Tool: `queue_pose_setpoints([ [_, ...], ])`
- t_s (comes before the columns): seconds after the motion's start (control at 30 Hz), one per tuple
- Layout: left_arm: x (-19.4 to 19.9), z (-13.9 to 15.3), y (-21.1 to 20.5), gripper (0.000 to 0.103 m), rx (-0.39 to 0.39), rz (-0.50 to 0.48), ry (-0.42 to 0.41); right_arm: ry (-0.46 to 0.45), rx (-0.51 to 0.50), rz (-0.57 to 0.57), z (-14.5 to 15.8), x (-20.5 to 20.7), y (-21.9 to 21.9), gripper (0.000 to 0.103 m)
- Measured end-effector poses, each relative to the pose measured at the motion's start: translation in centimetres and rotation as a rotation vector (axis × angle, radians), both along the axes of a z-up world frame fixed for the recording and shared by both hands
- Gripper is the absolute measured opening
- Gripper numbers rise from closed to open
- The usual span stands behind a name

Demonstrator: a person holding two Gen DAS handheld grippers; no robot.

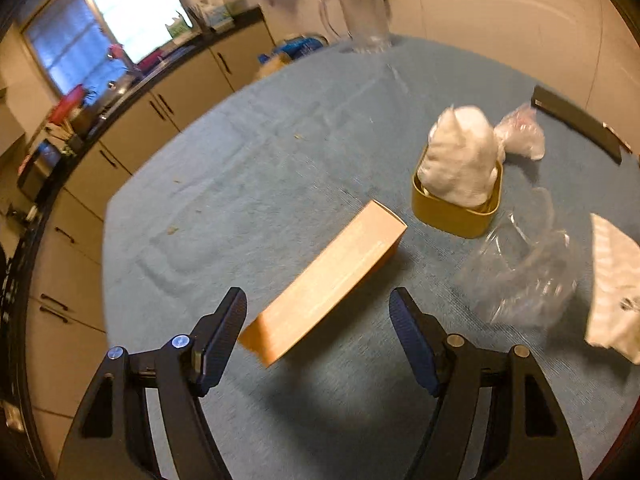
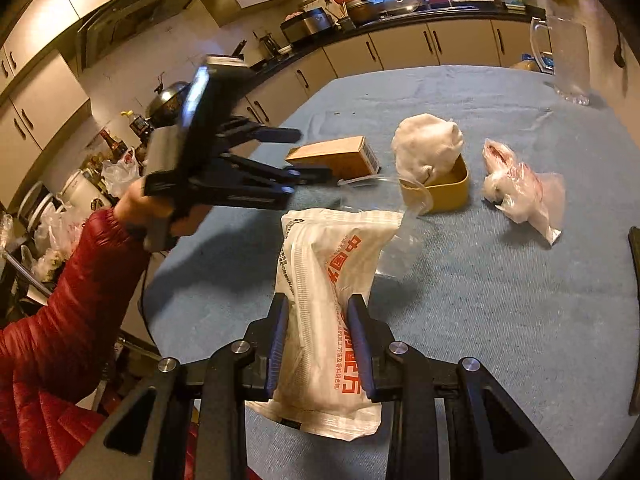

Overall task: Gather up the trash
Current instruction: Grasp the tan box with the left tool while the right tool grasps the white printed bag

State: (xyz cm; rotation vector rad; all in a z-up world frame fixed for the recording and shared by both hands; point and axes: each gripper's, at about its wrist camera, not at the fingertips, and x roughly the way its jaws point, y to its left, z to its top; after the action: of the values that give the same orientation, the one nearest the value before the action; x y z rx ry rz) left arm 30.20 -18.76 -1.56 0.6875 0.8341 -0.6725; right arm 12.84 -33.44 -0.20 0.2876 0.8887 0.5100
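My left gripper (image 1: 318, 310) is open above the near end of a brown cardboard box (image 1: 326, 286) lying on the blue tablecloth; the box also shows in the right wrist view (image 2: 334, 156), with the left gripper (image 2: 308, 154) beside it. My right gripper (image 2: 318, 326) is shut on a white plastic package with red print (image 2: 332, 280), also visible at the left wrist view's edge (image 1: 612, 284). A yellow tub (image 1: 454, 216) holds crumpled white paper (image 1: 460, 156). A crumpled clear plastic container (image 1: 524, 272) and a pinkish plastic bag (image 2: 520, 188) lie nearby.
A clear glass pitcher (image 2: 568, 60) stands at the table's far edge. A dark flat object (image 1: 576, 122) lies at the far right. Kitchen cabinets and a cluttered counter (image 2: 380, 12) run beyond the table. My red sleeve (image 2: 80, 280) is at the left.
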Motion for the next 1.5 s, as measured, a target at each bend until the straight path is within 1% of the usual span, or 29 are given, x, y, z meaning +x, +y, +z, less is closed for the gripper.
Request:
queue_pose_setpoints([
  [0.07,0.2,-0.8,-0.6,0.063,0.025,0.012,-0.001,0.003,0.007,-0.002,0.1,-0.1,-0.3,0.033],
  [0.1,0.4,-1.1,-0.7,0.046,0.029,0.024,0.008,0.003,0.01,-0.002,0.1,-0.1,-0.3,0.033],
  [0.13,0.3,-1.4,-0.7,0.04,0.03,0.037,0.014,0.002,0.014,-0.004,0.1,-0.2,-0.4,0.033],
  [0.2,0.0,-1.3,-0.4,0.04,0.014,0.058,-0.005,0.004,0.022,-0.01,0.1,-0.1,-0.4,0.033],
  [0.3,-0.4,-0.9,0.5,0.031,-0.028,0.106,0.004,0.001,0.024,-0.018,0.3,-0.1,-0.3,0.033],
  [0.33,-0.7,-0.6,1.1,0.027,-0.057,0.129,0.011,-0.001,0.028,-0.019,0.3,0.0,-0.2,0.033],
  [0.4,-1.1,0.0,2.2,0.024,-0.116,0.169,0.035,-0.006,0.035,-0.017,0.2,-0.2,-0.6,0.033],
  [0.53,-2.4,1.0,4.7,0.021,-0.239,0.258,0.072,-0.029,0.042,-0.026,0.9,-0.2,0.1,0.033],
  [0.6,-3.4,1.7,6.2,0.021,-0.321,0.294,0.097,-0.043,0.03,-0.034,1.3,-0.3,0.6,0.033],
  [0.63,-3.8,1.9,6.8,0.021,-0.349,0.308,0.103,-0.051,0.019,-0.038,1.5,-0.3,0.9,0.033],
  [0.8,-7.0,3.1,9.4,0.021,-0.457,0.351,0.093,-0.097,-0.037,-0.069,2.5,-0.5,2.5,0.033],
  [0.9,-8.6,3.6,10.5,0.021,-0.505,0.365,0.088,-0.13,-0.081,-0.092,2.9,-0.6,3.5,0.033],
  [1.17,-12.0,4.3,12.5,0.021,-0.54,0.386,0.05,-0.124,-0.102,-0.1,2.4,0.2,5.3,0.033],
  [1.23,-12.3,4.4,12.8,0.021,-0.543,0.383,0.055,-0.12,-0.103,-0.097,2.3,0.3,5.7,0.033],
  [1.5,-13.0,4.4,14.3,0.021,-0.543,0.406,0.03,-0.12,-0.11,-0.076,2.6,0.9,7.7,0.033],
])
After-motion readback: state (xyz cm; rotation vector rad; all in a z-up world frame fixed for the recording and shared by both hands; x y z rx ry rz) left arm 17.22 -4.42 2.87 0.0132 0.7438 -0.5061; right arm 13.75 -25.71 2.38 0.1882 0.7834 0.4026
